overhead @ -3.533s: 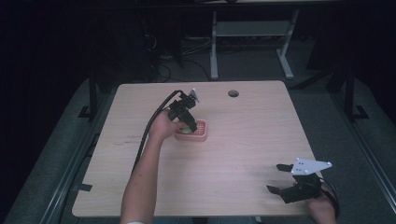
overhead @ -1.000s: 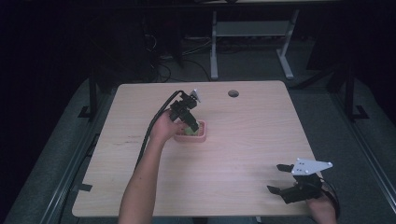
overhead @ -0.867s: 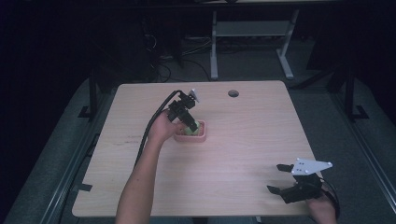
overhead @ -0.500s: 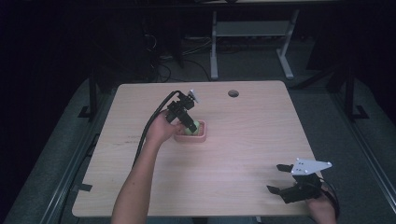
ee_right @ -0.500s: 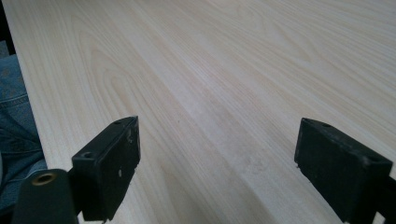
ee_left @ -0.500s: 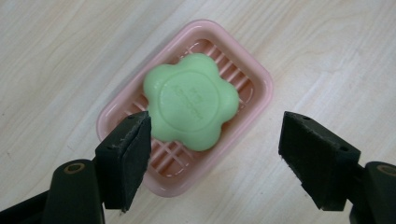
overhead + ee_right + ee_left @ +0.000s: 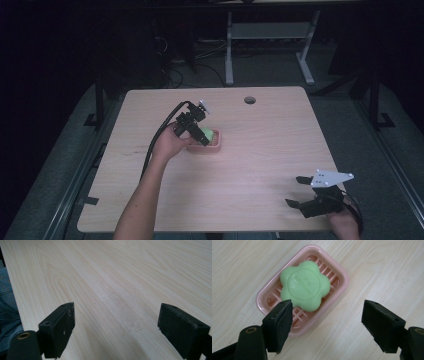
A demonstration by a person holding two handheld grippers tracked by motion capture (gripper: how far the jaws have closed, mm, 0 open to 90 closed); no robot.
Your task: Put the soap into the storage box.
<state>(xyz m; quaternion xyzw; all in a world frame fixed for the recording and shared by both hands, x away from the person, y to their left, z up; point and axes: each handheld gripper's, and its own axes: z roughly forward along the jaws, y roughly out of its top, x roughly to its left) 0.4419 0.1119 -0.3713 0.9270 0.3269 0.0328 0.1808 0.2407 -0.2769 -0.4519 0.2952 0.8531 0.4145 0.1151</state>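
A green flower-shaped soap (image 7: 305, 288) lies in a pink slatted soap dish (image 7: 342, 277) on the wooden table. My left gripper (image 7: 328, 308) hovers just above them, open, its jaws wide apart with nothing between them. In the high view the left gripper (image 7: 197, 127) sits over the near-left side of the dish (image 7: 216, 145), and the soap (image 7: 206, 134) peeks out beside it. My right gripper (image 7: 296, 191) rests open near the table's front right corner. Bare wood lies between its jaws in the right gripper view (image 7: 118, 311).
A round cable hole (image 7: 249, 100) sits near the table's far edge. A black cable (image 7: 155, 142) trails from the left gripper along the forearm. Blue denim (image 7: 7, 305) shows past the table edge in the right gripper view. Dark floor and a desk frame (image 7: 270, 35) lie beyond the table.
The left gripper has shifted slightly above the dish, and the green soap now shows beside it. The right gripper has not moved.
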